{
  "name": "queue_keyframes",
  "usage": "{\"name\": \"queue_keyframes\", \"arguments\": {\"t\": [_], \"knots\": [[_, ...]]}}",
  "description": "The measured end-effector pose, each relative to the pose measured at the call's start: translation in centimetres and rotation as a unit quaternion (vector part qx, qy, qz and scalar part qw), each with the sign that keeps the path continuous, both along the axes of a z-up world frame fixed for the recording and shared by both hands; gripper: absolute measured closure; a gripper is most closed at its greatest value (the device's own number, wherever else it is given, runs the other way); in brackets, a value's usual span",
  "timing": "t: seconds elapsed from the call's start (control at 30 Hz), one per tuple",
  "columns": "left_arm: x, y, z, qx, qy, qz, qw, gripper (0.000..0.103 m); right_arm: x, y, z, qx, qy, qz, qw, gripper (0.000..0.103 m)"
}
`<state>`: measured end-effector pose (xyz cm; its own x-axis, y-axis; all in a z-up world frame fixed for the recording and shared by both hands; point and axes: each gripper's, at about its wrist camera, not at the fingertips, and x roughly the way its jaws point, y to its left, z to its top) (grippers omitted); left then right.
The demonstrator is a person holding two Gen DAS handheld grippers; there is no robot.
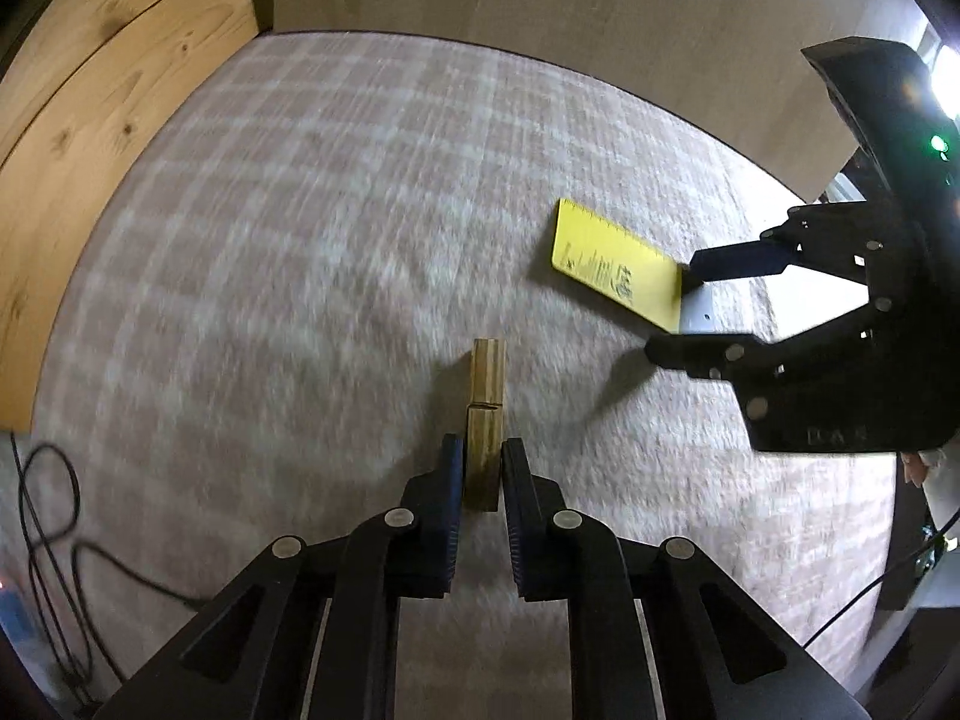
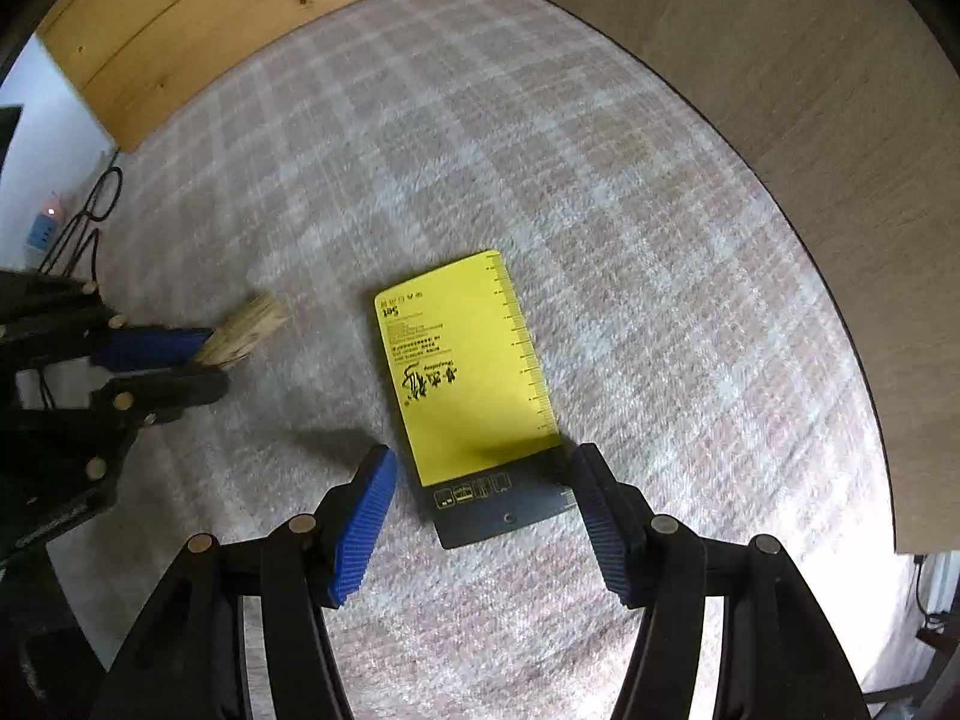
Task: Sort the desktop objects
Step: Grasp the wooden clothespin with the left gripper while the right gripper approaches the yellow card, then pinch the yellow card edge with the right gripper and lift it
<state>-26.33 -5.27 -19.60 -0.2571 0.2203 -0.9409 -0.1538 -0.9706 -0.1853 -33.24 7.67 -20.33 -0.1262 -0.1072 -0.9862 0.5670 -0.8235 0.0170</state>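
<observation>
My left gripper [image 1: 483,468] is shut on a wooden block [image 1: 485,420] and holds it near the checked cloth; the block also shows in the right wrist view [image 2: 246,330] between the left gripper's fingers [image 2: 150,348]. A yellow card with a dark end [image 2: 474,384] lies flat on the cloth. My right gripper [image 2: 483,480] is open, its fingers on either side of the card's dark end. In the left wrist view the right gripper [image 1: 690,306] sits at the near end of the yellow card [image 1: 618,264].
A pink and white checked cloth [image 2: 540,180] covers the desk. Wooden panels [image 2: 210,18] stand at the back left and a beige board [image 2: 840,150] at the right. Black cables [image 1: 48,540] and a power strip [image 2: 45,231] lie off the left edge.
</observation>
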Motion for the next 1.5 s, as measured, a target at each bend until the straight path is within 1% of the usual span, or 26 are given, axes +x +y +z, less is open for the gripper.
{"name": "queue_keyframes", "arguments": {"t": [0.03,0.07,0.13,0.23,0.27,0.33,0.37,0.4,0.53,0.57,0.63,0.67,0.7,0.73,0.77,0.8,0.83,0.87,0.9,0.97,1.1,1.13,1.2,1.3,1.43,1.5], "knots": [[0.5,0.2,0.1,-0.001,0.000,0.000,1.0000,0.089,0.2,0.2,0.1,-0.002,0.001,-0.005,1.000,0.049],[1.0,0.5,0.1,-0.001,-0.001,0.001,1.0000,0.089,0.3,0.4,0.1,-0.003,0.002,-0.009,1.000,0.055],[1.9,0.9,0.3,-0.001,0.000,0.002,1.0000,0.089,0.7,1.2,0.3,-0.020,-0.006,-0.027,0.999,0.056],[3.3,1.6,0.6,0.004,0.001,0.005,1.0000,0.089,1.9,2.9,0.6,-0.055,-0.007,-0.060,0.997,0.063],[3.8,1.8,0.7,0.007,0.002,0.006,1.0000,0.089,2.2,3.2,0.7,-0.061,-0.007,-0.065,0.996,0.066],[4.7,2.3,0.9,0.009,0.002,0.007,0.9999,0.089,3.4,3.9,0.9,-0.079,-0.008,-0.078,0.994,0.078],[5.2,2.7,1.1,0.010,0.003,0.005,0.9999,0.089,4.2,4.2,1.0,-0.083,-0.012,-0.085,0.993,0.090],[5.6,3.1,1.3,0.008,0.004,0.002,1.0000,0.089,4.8,4.4,0.9,-0.083,-0.014,-0.087,0.993,0.093],[6.7,4.4,2.0,0.002,0.012,-0.004,0.9999,0.089,5.6,5.3,0.7,-0.087,-0.009,-0.107,0.990,0.094],[7.1,4.7,2.3,0.004,0.014,-0.004,0.9999,0.089,5.9,5.1,1.2,-0.094,-0.006,-0.099,0.991,0.094],[7.7,5.0,2.6,0.007,0.018,-0.006,0.9998,0.089,6.7,4.6,2.1,-0.093,0.004,-0.075,0.993,0.092],[7.6,4.4,2.6,0.006,0.019,-0.005,0.9998,0.089,6.5,4.1,2.4,-0.088,0.003,-0.058,0.994,0.077],[7.8,4.5,2.8,0.006,0.021,-0.005,0.9998,0.089,6.2,3.7,2.7,-0.074,0.008,-0.047,0.996,0.050],[8.3,4.1,2.9,0.007,0.022,-0.003,0.9997,0.089,6.0,3.4,2.8,-0.063,0.019,-0.043,0.997,0.043],[8.4,3.2,2.8,0.009,0.022,0.000,0.9997,0.089,5.5,3.5,3.2,-0.050,0.035,-0.037,0.997,0.040],[8.6,2.6,3.0,0.013,0.021,0.001,0.9997,0.089,4.5,3.0,3.2,-0.046,0.033,-0.023,0.998,0.040],[8.3,-0.5,3.3,0.015,0.022,0.002,0.9997,0.089,3.8,2.6,3.1,-0.046,0.025,-0.017,0.998,0.040],[7.8,-2.9,2.6,0.015,0.022,0.004,0.9996,0.089,3.5,2.5,3.0,-0.045,0.022,-0.014,0.999,0.040],[7.6,-3.8,3.1,0.014,0.022,0.006,0.9996,0.089,3.0,2.1,2.7,-0.036,0.020,-0.010,0.999,0.040],[7.6,-4.3,2.9,0.015,0.021,0.013,0.9996,0.089,1.6,0.7,1.9,-0.028,0.010,-0.001,1.000,0.040],[7.0,-6.2,2.3,0.026,0.018,0.028,0.9991,0.089,-0.7,0.2,0.3,-0.045,-0.042,0.008,0.998,0.040],[7.0,-6.5,2.4,0.027,0.017,0.031,0.9990,0.089,-0.9,0.1,-0.1,-0.051,-0.056,0.010,0.997,0.037],[7.0,-6.9,2.3,0.029,0.016,0.034,0.9989,0.089,-1.1,0.0,-0.1,-0.070,-0.067,0.018,0.995,0.031],[6.3,-6.4,1.7,0.029,0.015,0.030,0.9990,0.089,-0.4,-0.5,-0.1,-0.061,-0.074,0.038,0.995,0.031],[6.2,-5.7,1.7,0.028,0.015,0.025,0.9992,0.089,1.7,-2.0,-0.6,-0.004,-0.060,0.091,0.994,0.031],[6.2,-5.6,1.8,0.027,0.016,0.025,0.9992,0.089,2.3,-2.1,-0.7,0.016,-0.046,0.101,0.994,0.034]]}}
